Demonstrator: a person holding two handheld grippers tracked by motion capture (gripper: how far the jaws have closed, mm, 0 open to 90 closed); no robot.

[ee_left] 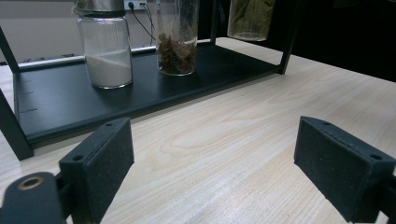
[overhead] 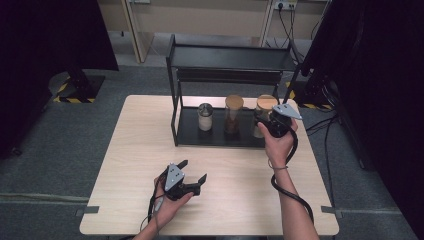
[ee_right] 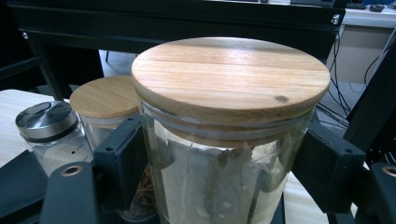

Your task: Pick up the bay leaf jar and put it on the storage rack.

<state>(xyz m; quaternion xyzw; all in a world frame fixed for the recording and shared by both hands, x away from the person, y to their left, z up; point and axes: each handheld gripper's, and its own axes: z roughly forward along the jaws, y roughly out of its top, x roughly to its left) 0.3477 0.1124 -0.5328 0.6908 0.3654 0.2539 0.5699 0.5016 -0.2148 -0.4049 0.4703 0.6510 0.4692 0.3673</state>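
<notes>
From the high view we saw a pale wooden table [overhead: 140, 165] with a black shelf [overhead: 227, 57] standing on its far half. Three jars stood in a row on the shelf's bottom tray: a short jar with a metal lid [overhead: 205, 116] at the left, a tall jar with a wooden lid [overhead: 233, 114] in the middle, and a wide jar [overhead: 263, 106] at the right. The right gripper [overhead: 265, 122] was held up at the wide jar, its grey plate on top and its cable trailing back along the forearm. The left gripper [overhead: 192, 171] lay low over the near part of the table, well apart from the shelf, with its jaws spread and nothing between them.

From the left gripper view we saw both black jaws standing wide, with only bare wood between them. Beyond them stood the shelf's bottom tray [ee_left: 70, 105], the short jar [ee_left: 105, 49] holding white powder, and the middle jar [ee_left: 176, 42] holding brown dried bits. The bottom of the wide jar [ee_left: 250, 18] showed at the top edge, clear of the tray.

From the right gripper view we saw the wide jar [ee_right: 229, 140] between the two jaws, which pressed against its glass sides just under the round wooden lid [ee_right: 231, 74]. Pale dried leaves showed inside. Behind it to the left stood the wooden-lidded jar [ee_right: 105, 100] and the metal-lidded jar [ee_right: 46, 123].
</notes>
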